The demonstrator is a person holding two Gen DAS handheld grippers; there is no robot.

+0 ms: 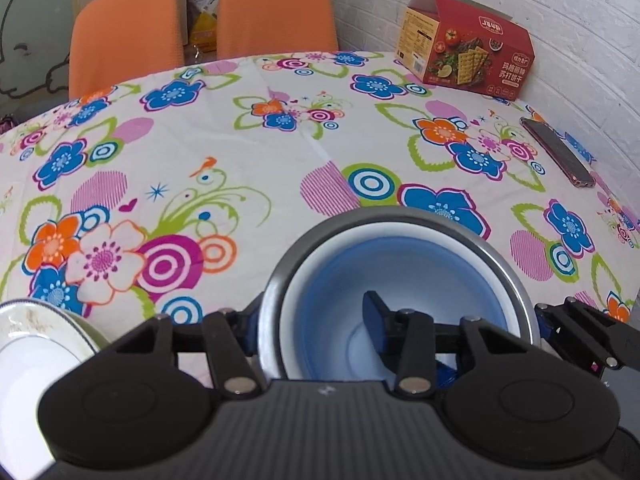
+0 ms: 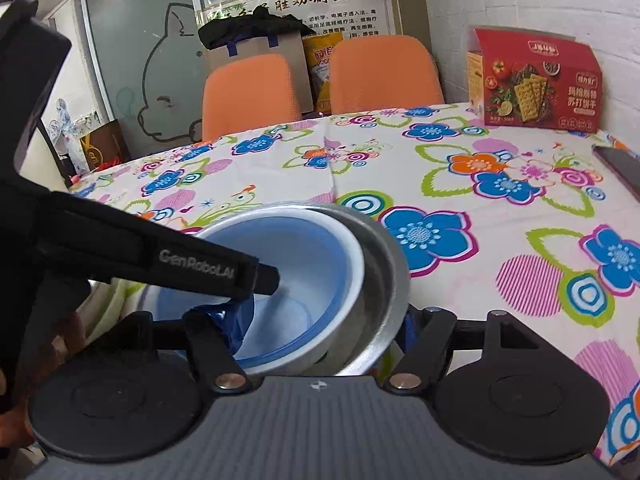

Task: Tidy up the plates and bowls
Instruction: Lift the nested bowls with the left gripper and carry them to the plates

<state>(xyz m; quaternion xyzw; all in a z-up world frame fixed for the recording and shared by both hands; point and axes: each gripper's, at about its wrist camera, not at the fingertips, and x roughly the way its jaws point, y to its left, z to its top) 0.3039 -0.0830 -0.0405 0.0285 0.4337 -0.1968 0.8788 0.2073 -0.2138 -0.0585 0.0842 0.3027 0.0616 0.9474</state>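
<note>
Blue-lined white bowl (image 1: 384, 280) nested in steel bowl (image 1: 516, 280), floral tablecloth (image 1: 240, 152)

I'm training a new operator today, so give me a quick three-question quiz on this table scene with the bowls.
1. Multiple choice: what sits inside the metal bowl?
A) a blue-lined white bowl
B) a folded napkin
C) a spoon
2. True or false: one finger of the left tool reaches inside the blue-lined white bowl.
3. Fill in the blank: the two chairs behind the table are ____ in colour.

Key: 1 A; 2 true; 3 orange.
</note>
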